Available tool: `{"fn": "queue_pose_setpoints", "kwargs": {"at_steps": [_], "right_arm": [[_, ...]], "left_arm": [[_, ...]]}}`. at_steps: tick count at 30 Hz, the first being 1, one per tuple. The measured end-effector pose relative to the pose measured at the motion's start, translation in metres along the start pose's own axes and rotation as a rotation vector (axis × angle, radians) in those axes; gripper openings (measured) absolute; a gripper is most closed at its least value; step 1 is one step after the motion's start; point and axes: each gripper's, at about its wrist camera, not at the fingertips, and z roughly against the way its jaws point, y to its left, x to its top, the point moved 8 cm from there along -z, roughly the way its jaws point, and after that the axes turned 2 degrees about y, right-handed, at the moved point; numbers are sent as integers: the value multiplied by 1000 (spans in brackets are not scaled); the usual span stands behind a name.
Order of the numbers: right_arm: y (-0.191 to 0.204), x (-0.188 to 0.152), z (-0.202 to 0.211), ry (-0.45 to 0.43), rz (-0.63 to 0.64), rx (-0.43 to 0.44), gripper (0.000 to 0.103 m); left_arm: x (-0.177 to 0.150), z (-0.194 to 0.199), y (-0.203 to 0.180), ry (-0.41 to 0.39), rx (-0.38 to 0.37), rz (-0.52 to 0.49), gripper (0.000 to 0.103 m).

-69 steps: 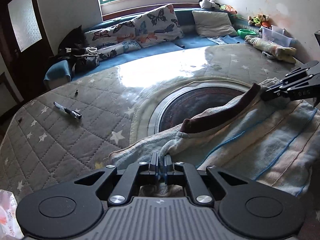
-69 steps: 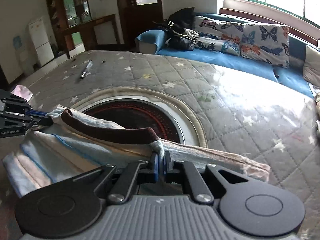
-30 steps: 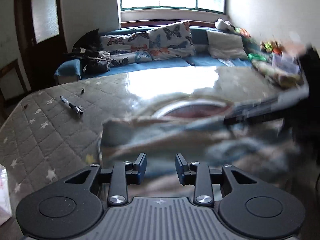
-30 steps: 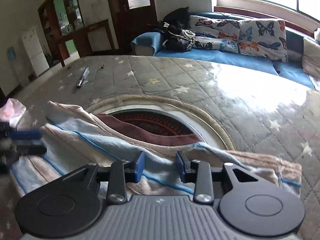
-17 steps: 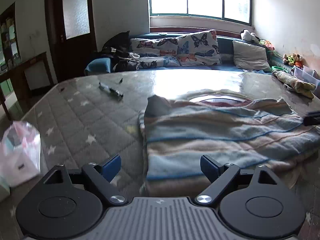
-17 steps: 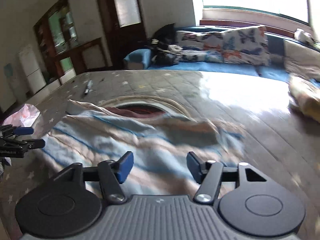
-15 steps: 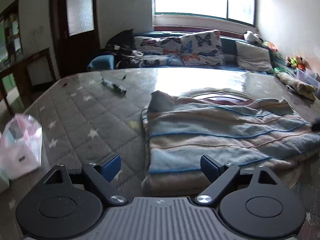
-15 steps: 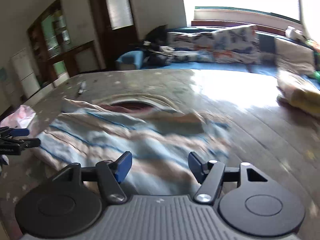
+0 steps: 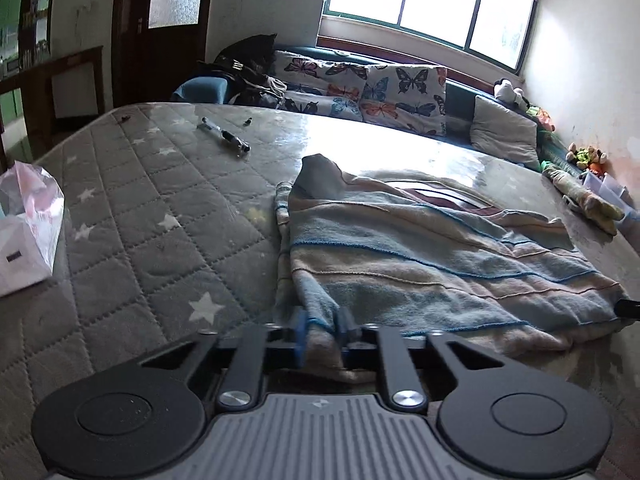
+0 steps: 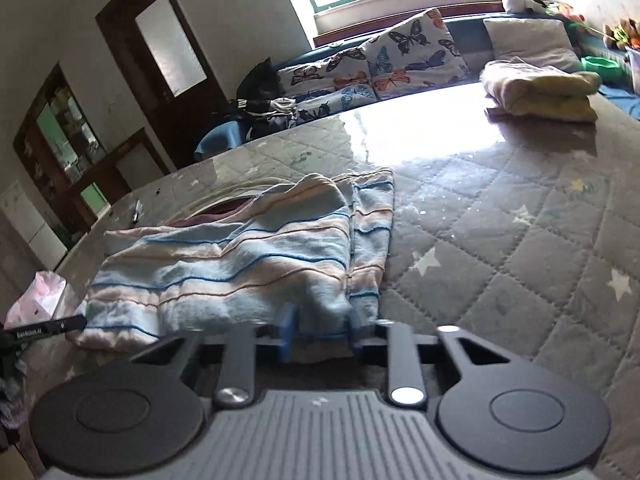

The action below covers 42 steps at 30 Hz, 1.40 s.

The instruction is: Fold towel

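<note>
A light blue and beige striped towel lies doubled over on the grey quilted star cover. Its brown-edged layer shows at the fold over the round inset. In the left wrist view, my left gripper sits at the towel's near left corner, its blue pads pressed on a bunch of cloth. In the right wrist view, my right gripper straddles the towel's near right corner. Its pads are blurred and stand apart, with the edge between them. The left gripper's tip shows at the left of that view.
A pen lies on the cover at the far left. A pink and white plastic bag sits at the left edge. A folded yellowish cloth rests at the far right. Butterfly cushions line the sofa behind.
Both grippers let go of the carried towel edge, opened wide and drew back. The towel now lies doubled, and both grippers have come in on its near corners with narrower jaws.
</note>
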Motion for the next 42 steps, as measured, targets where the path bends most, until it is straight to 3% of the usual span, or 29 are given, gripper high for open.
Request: {"fn": "queue_pose_setpoints", "kwargs": {"at_steps": [8, 15, 18, 20, 21, 22, 24, 28, 30, 32, 36, 39, 42], "right_arm": [[-6, 3, 39, -48, 33, -32, 9], [-27, -29, 66, 35, 47, -93, 9], [-32, -41, 69, 64, 22, -99, 13], [-31, -40, 79, 43, 39, -119, 20], [-30, -37, 83, 33, 56, -130, 21], [-28, -34, 87, 23, 73, -141, 21], [-21, -24, 94, -12, 136, -166, 23], [2, -6, 81, -34, 188, -117, 40], [20, -1, 60, -21, 212, -62, 41], [34, 3, 40, -6, 230, -26, 49], [46, 6, -2, 36, 248, -1, 50], [42, 7, -26, 62, 235, -25, 52], [30, 9, -40, 76, 217, -67, 55]], "left_arm": [[-11, 35, -14, 19, -113, -39, 7], [-51, 50, -28, 104, -162, -95, 8], [-52, 56, -25, 104, -162, -92, 15], [-48, 62, -20, 90, -138, -97, 31], [-45, 65, -16, 78, -112, -103, 51], [-41, 69, -15, 59, -89, -115, 60], [-32, 76, -15, 21, -55, -139, 63], [-15, 81, -31, -40, -67, -159, 89], [-11, 79, -48, -61, -104, -180, 93], [-9, 74, -67, -71, -155, -195, 103], [-8, 58, -99, -67, -243, -219, 103], [-10, 40, -112, -42, -297, -227, 103], [-16, 20, -111, 1, -280, -225, 103]]}}
